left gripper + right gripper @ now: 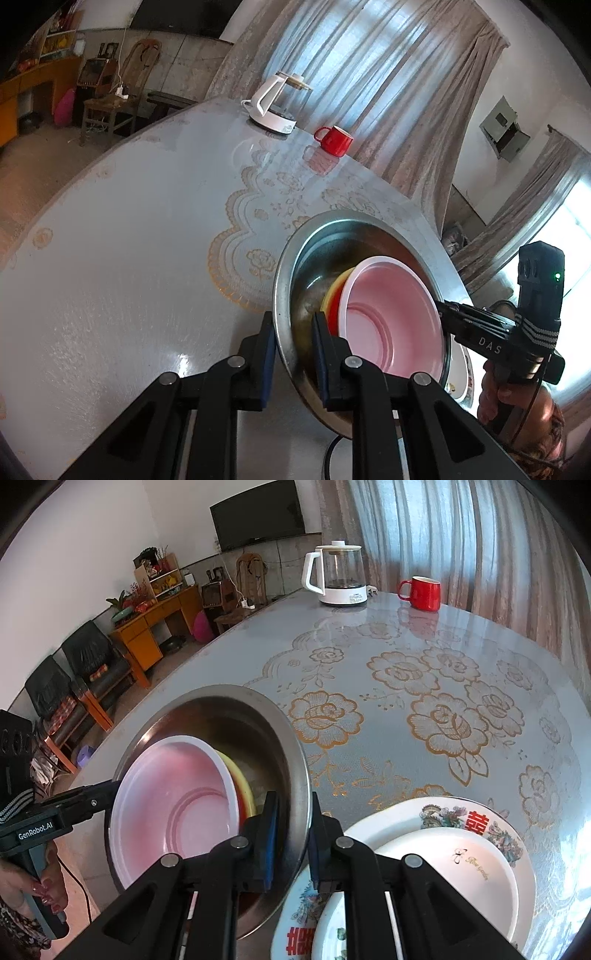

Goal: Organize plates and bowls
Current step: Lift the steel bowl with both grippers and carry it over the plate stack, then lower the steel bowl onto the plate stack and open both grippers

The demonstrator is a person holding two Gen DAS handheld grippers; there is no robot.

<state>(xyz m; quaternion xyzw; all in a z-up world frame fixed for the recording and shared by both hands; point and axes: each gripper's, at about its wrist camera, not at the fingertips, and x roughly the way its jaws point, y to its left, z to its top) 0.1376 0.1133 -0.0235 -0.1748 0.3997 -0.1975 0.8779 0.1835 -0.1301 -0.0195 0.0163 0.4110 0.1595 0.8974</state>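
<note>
A steel bowl [317, 254] [221, 709] hangs tilted above the table, held by its rim from both sides. Inside it lie a pink bowl [391, 306] [177, 805] and, under that, a yellow bowl [334, 288] [240, 775] with a red one beneath. My left gripper [293, 332] is shut on the near rim in its own view and shows at the left in the right wrist view [110, 786]. My right gripper [293, 801] is shut on the opposite rim and reaches in from the right [443, 314]. A stack of plates [461, 812], floral below and white on top, lies under the bowl's right side.
The table [129, 258] [406, 657] has a glossy blue cloth with gold flowers. A white kettle [275, 107] [340, 576] and a red mug [334, 140] [423, 592] stand at its far edge by the curtains. A person's hand [495, 398] [40, 890] holds each gripper handle.
</note>
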